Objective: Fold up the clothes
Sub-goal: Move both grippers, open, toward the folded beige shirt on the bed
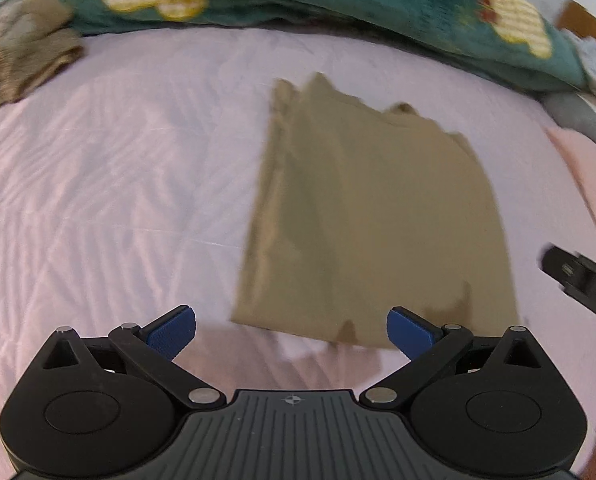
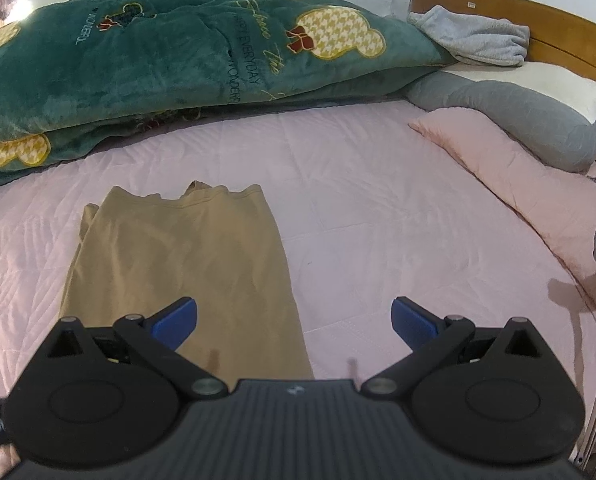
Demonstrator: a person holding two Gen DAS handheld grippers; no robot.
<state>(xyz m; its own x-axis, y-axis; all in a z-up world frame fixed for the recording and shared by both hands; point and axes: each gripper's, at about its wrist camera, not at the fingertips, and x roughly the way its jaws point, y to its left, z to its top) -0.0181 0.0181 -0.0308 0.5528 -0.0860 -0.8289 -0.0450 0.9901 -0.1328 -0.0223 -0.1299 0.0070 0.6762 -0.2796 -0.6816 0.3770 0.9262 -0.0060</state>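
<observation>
Nearest the lens in both views sit the black linkages and blue pads of the two tools. Both the left gripper (image 1: pixel 291 332) and the right gripper (image 2: pixel 294 322) have their jaws spread wide with nothing between them, and both hang above the bed rather than touching cloth.

On the pink bedsheet (image 2: pixel 378 184) lies the tan garment (image 2: pixel 185 264), folded into a long, fairly flat strip. Its near end reaches toward the front edge of the bed and its uneven, layered far end points toward the green blanket (image 2: pixel 137 64) bunched along the back edge. In the left view the garment (image 1: pixel 370 208) sits ahead and a little to the right, with its near hem just in front of the open pads; that view is blurred. A second crumpled brownish garment (image 1: pixel 21 48) rests near the back left corner of the bed, well apart from the folded one. A grey pillow (image 2: pixel 510 116) and a pink pillow (image 2: pixel 518 168) lie at the right edge by the headboard.

The step in hand looks like a pause between folds: the strip is already narrowed lengthwise but not yet doubled end to end. The next move probably calls for each gripper to drop onto one near corner of the strip, pinch through all the layers, then carry that end up and over to meet the far end. Slippery layers could slide apart if only the top ply is caught
</observation>
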